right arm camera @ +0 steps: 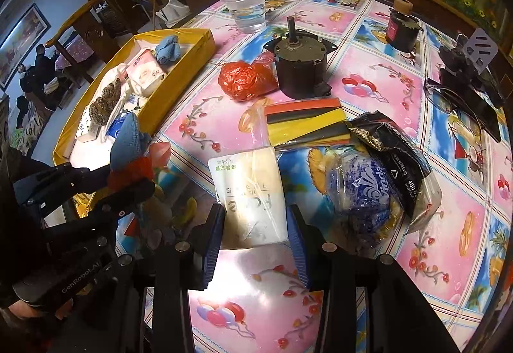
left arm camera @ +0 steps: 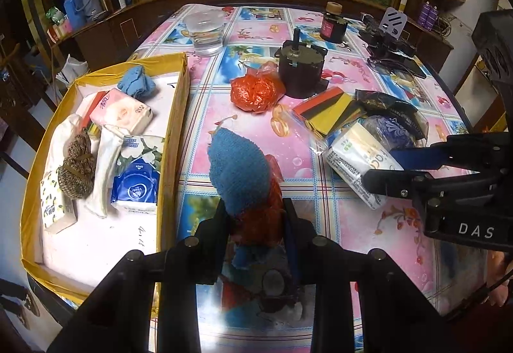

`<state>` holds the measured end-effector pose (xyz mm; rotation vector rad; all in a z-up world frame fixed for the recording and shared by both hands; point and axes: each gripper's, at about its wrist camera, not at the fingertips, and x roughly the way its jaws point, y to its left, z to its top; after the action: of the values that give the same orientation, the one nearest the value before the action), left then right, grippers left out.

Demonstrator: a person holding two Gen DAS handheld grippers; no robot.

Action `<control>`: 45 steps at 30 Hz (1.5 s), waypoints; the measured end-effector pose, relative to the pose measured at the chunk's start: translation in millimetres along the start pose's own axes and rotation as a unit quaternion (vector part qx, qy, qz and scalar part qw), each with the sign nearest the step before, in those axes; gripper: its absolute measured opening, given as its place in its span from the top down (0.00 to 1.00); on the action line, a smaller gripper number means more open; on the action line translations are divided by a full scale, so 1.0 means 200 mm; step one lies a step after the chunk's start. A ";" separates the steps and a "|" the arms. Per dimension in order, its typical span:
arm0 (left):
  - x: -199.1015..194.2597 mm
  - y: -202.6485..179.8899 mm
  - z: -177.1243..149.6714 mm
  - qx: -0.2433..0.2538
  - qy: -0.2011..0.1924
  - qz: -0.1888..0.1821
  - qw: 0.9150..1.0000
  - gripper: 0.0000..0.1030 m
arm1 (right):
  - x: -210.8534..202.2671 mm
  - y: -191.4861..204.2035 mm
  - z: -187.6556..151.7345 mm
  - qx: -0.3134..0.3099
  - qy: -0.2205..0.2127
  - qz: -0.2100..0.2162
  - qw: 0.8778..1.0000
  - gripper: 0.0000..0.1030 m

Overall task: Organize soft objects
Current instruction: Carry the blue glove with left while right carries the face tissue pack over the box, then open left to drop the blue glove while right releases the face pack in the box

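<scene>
Pink-and-blue patterned tablecloth is filling both views. My left tongs are pinching a blue-and-red knitted cloth at centre frame, its long axis pointing up the frame, away from me. My right tongs are standing parted around the near end of a white tissue pack, not visibly squeezing it. Just right of that pack a blue bag is reading "Vinda". Upper left, the yellow box is holding tissue packs, one marked "OPEN".
</scene>
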<state>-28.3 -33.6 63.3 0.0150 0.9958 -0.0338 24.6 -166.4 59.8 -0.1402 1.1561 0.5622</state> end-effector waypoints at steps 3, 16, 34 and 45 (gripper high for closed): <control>-0.01 0.02 0.00 -0.005 -0.004 0.001 1.000 0.71 | 0.01 0.02 0.00 -0.003 0.001 0.000 1.000 0.58; -0.13 0.33 0.02 -0.086 -0.039 0.006 0.996 0.71 | 0.00 0.20 0.09 -0.048 -0.003 -0.002 0.999 0.58; -0.06 0.94 -0.13 -0.168 -0.001 0.043 0.985 0.71 | 0.12 0.78 0.24 -0.155 -0.014 0.036 0.987 0.58; 0.01 1.02 -0.19 -0.147 0.022 0.028 0.989 0.71 | 0.32 1.00 0.27 -0.168 0.025 0.058 0.984 0.57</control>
<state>-52.1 172.2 39.6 -0.2264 1.0366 0.1656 -10.9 47.4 59.2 -0.3805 1.1144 0.8603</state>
